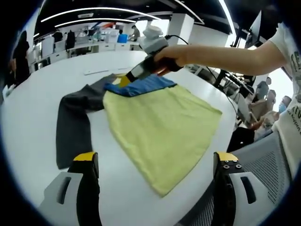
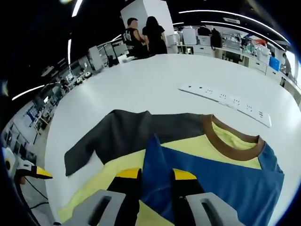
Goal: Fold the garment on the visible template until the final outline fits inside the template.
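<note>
Open-plan office all round, ceiling light strips overhead, desks and a few people standing far off, and in the middle of it a big white bench (image 1: 42,108) carrying the work. On it lies the shirt (image 1: 160,132): a yellow body spread flat, a grey sleeve (image 1: 73,127) trailing off to one side, a blue sleeve (image 2: 221,179) lying folded in over the chest, and a brown collar (image 2: 230,148) at the far end. A white power strip (image 2: 225,101) sits beyond the collar, well apart from the cloth. I can't make out any template outline on the bench from here.

The right gripper (image 2: 156,181) is down at the blue sleeve, its yellow-tipped jaws drawn close with the edge of the blue fabric running between them; that reads as a pinch on the sleeve. In the left gripper view the same tool shows at the far end of the shirt, a hand (image 1: 171,56) wrapped round it.

The left gripper (image 1: 157,162) hangs back over the near hem, jaws spread wide, nothing in them, not touching cloth.

Handling, as I judge it: this is light, limp knit. It will drape and crease, drag on the bench and slide if pulled from one point. Best holds are edges and corners: the cuff or shoulder seam for a sleeve, the hem corners for the body, so the fold line stays straight. The grey sleeve looks like the next flap to bring in.
</note>
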{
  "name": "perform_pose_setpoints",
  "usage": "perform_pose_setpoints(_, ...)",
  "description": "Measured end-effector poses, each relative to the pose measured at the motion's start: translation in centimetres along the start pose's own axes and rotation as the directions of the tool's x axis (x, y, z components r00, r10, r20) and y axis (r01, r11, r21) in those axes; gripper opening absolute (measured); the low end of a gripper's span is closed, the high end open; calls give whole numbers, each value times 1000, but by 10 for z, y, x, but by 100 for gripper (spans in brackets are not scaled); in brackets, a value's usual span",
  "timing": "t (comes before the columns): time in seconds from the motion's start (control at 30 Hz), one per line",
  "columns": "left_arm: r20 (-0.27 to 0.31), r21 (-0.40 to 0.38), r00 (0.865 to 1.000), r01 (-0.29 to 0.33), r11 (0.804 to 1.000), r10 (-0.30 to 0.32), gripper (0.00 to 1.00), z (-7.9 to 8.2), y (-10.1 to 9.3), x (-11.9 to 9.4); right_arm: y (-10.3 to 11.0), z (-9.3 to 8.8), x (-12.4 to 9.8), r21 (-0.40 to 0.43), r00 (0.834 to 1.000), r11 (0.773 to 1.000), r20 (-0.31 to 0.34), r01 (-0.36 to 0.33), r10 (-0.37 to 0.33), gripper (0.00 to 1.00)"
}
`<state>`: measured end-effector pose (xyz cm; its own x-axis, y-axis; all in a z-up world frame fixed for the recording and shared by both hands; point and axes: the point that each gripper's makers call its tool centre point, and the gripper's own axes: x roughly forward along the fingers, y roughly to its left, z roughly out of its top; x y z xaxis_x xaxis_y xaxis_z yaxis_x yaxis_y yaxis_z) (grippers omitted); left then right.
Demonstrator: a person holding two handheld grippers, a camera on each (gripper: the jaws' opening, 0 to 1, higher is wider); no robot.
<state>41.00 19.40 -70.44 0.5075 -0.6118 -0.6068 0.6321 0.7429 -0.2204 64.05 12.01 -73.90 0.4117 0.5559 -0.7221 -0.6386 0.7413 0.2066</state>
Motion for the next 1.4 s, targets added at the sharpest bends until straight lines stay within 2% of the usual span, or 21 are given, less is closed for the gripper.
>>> perform_pose_setpoints(0.3,5,-5,1000,-7,1000,7,98,1,1,-2,-10,-8,6,-4,1000,1000,-18,13,-13,25)
perform_pose_setpoints(0.53,1,-13,1000,-6,1000,6,97,-1,1,0,-11,-10,7,-30,999,999,-10,31,-32,20)
perform_pose_setpoints(0.83,2,-12,1000,-12,1000,12,96,0,3,-2,-11,-12,8,-27,999,999,-9,46,-46,12)
perform_pose_setpoints(1.1,-3,-11,1000,-18,1000,18,96,-1,5,-4,-17,-11,8,31,998,998,-4,62,-62,1)
perform_pose_setpoints(1.2,-6,-11,1000,-25,1000,25,96,-2,7,-5,-12,-8,4,64,999,997,9,49,-50,0)
perform_pose_setpoints(1.4,7,-24,999,-31,999,32,96,1,8,-6,-8,-7,1,74,999,997,11,30,-31,0)
